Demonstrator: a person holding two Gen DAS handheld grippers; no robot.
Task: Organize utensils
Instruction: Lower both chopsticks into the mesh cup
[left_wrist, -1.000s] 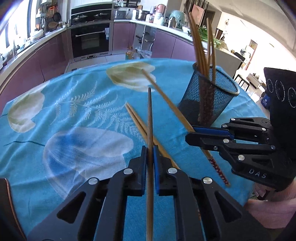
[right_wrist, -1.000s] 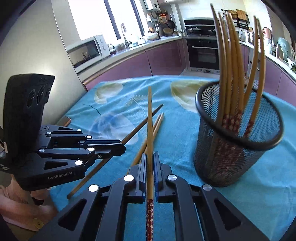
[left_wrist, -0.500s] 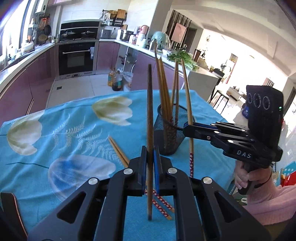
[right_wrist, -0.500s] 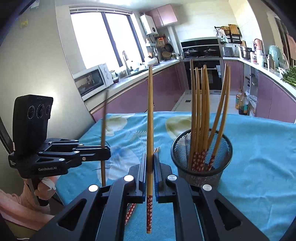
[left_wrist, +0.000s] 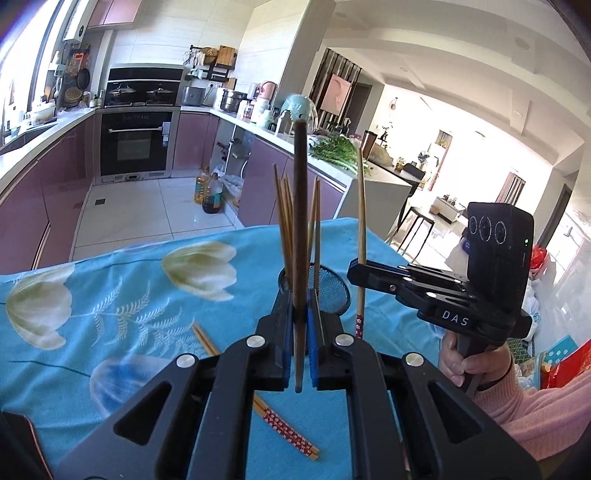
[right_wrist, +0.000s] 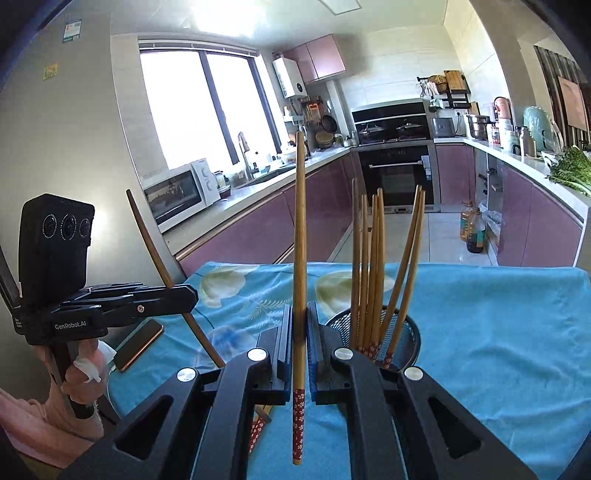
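Observation:
My left gripper (left_wrist: 300, 325) is shut on a dark brown chopstick (left_wrist: 300, 229), held upright above the table. My right gripper (right_wrist: 299, 332) is shut on a light chopstick (right_wrist: 299, 258) with a red patterned end, also upright. A black mesh holder (right_wrist: 406, 332) with several chopsticks (right_wrist: 373, 266) stands on the blue cloth just right of my right gripper; in the left wrist view the holder (left_wrist: 332, 291) is just behind my fingers. A pair of chopsticks (left_wrist: 280, 424) lies on the cloth. The right gripper (left_wrist: 364, 275) shows right of the holder, the left gripper (right_wrist: 184, 295) at the left.
The table has a blue floral cloth (left_wrist: 110, 295). A phone (right_wrist: 138, 343) lies near its left edge. Kitchen counters, an oven (left_wrist: 136, 144) and oil bottles (left_wrist: 208, 192) on the floor are beyond the table.
Both grippers have lifted their chopsticks off the cloth and tilted them upright. Both have moved closer to the mesh holder.

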